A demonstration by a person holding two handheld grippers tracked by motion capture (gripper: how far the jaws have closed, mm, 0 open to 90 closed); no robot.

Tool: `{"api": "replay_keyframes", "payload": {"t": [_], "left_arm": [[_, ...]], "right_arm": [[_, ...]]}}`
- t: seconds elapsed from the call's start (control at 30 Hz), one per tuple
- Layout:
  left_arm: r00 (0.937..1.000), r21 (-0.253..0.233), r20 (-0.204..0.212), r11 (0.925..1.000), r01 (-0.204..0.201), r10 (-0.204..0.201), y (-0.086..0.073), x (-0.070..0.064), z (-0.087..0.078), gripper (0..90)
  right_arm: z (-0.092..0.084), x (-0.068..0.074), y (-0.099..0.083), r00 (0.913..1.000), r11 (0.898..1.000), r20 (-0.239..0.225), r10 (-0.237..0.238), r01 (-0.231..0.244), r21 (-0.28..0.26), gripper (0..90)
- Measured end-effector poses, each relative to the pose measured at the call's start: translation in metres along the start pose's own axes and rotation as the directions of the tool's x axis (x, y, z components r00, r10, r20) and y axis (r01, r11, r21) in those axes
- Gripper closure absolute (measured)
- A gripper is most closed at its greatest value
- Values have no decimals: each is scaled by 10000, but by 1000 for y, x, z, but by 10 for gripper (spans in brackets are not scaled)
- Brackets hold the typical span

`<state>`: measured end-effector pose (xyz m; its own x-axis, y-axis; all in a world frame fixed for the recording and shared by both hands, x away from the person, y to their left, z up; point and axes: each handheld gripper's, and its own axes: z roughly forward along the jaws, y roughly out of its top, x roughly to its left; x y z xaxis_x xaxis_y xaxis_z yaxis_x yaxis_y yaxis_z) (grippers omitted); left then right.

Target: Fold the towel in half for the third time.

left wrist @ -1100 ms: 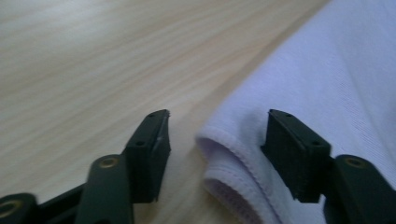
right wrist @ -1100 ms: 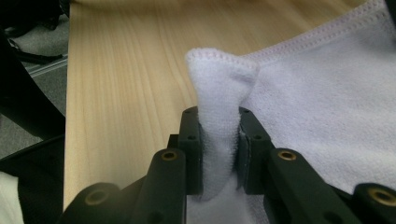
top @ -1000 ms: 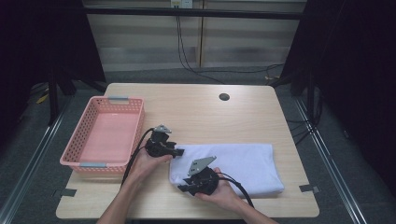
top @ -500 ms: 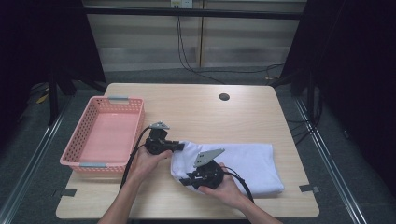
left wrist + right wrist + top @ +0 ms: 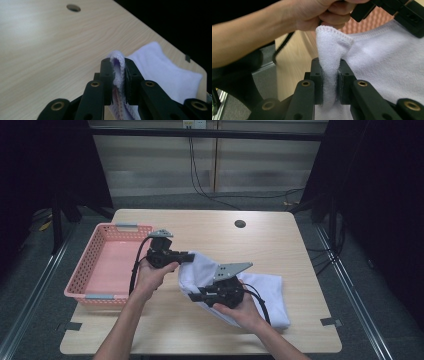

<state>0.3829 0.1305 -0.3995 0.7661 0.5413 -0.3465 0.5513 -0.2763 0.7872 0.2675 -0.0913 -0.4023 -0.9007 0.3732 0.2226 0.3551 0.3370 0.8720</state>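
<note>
A white towel (image 5: 260, 290) lies on the near right of the wooden table (image 5: 225, 240), its left edge lifted off the surface. My left gripper (image 5: 189, 256) pinches the far left corner of that edge. In the left gripper view its jaws (image 5: 117, 70) have just closed, with a fold of the towel (image 5: 162, 70) pressed between the pads. My right gripper (image 5: 192, 296) holds the near left corner. In the right gripper view its jaws (image 5: 329, 72) have also just closed, and a tuft of the towel (image 5: 387, 62) sticks up between them.
A pink mesh basket (image 5: 80, 270) stands at the table's left, close to the left hand. A round cable hole (image 5: 240, 224) sits near the far edge. The other hand (image 5: 312, 15) and its gripper show close behind the towel in the right gripper view.
Both grippers have risen from the table, pulling the towel's left edge up with them. The towel lay flat a second ago; now its left side hangs between the two grippers.
</note>
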Motion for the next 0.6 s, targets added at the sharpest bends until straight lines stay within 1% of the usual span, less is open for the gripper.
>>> {"api": "replay_keyframes", "payload": {"t": [0.03, 0.07, 0.1, 0.13, 0.17, 0.2, 0.23, 0.27, 0.3, 0.33, 0.37, 0.4, 0.47, 0.57, 0.6], "left_arm": [[9998, -171, -126, 9997, -149, 147, 8, -6, -12, 801], [9998, -171, -126, 9997, -149, 147, 8, -6, -12, 801], [9993, -251, -255, 9993, -287, 281, 13, -10, -21, 801], [9993, -251, -255, 9993, -287, 281, 13, -10, -21, 801], [9985, -147, -408, 9992, -380, 374, 13, -11, -25, 801], [9983, -86, -445, 9993, -372, 367, 11, -11, -24, 801], [9987, -97, -423, 9996, -275, 270, 8, -11, -22, 802], [9986, 14, -438, 9995, -310, 311, 5, -13, -18, 802], [9986, 14, -438, 9995, -310, 311, 5, -13, -18, 802], [9980, 127, -497, 9991, -393, 399, 3, -15, -13, 802], [9981, 355, -413, 9984, -440, 455, -1, -16, -2, 801], [9984, 408, -349, 9982, -431, 445, -1, -16, 3, 801], [9989, 444, -252, 9983, -381, 392, -1, -18, 13, 801], [9993, 460, -51, 9983, -355, 357, 3, -22, 26, 801], [9993, 460, -51, 9983, -355, 357, 3, -22, 26, 801]], "right_arm": [[0, 3, 6, 9999, 9999, -51, -111, 111, -132, 790], [0, 6, 12, 9997, 9995, -140, -193, 190, -263, 791], [1, 10, 17, 9994, 9989, -163, -293, 287, -368, 791], [1, 10, 17, 9994, 9989, -163, -293, 287, -368, 791], [5, 15, 22, 9987, 9982, -180, -467, 459, -389, 793], [7, 16, 21, 9986, 9981, -177, -498, 491, -368, 793], [9, 16, 18, 9985, 9980, -145, -537, 532, -330, 793], [11, 16, 14, 9985, 9982, -130, -539, 535, -280, 793], [11, 16, 14, 9985, 9982, -130, -539, 535, -280, 793], [12, 16, 10, 9985, 9984, -144, -519, 516, -213, 793], [11, 16, 0, 9990, 9990, -76, -432, 431, -107, 794], [10, 15, -4, 9993, 9993, -13, -362, 362, -38, 794], [2, 14, -10, 9995, 9997, 187, -238, 239, -39, 794], [-15, 11, -18, 9987, 9998, 501, -123, 132, -169, 794], [-22, 10, -21, 9978, 9998, 662, -60, 73, -200, 794]]}}
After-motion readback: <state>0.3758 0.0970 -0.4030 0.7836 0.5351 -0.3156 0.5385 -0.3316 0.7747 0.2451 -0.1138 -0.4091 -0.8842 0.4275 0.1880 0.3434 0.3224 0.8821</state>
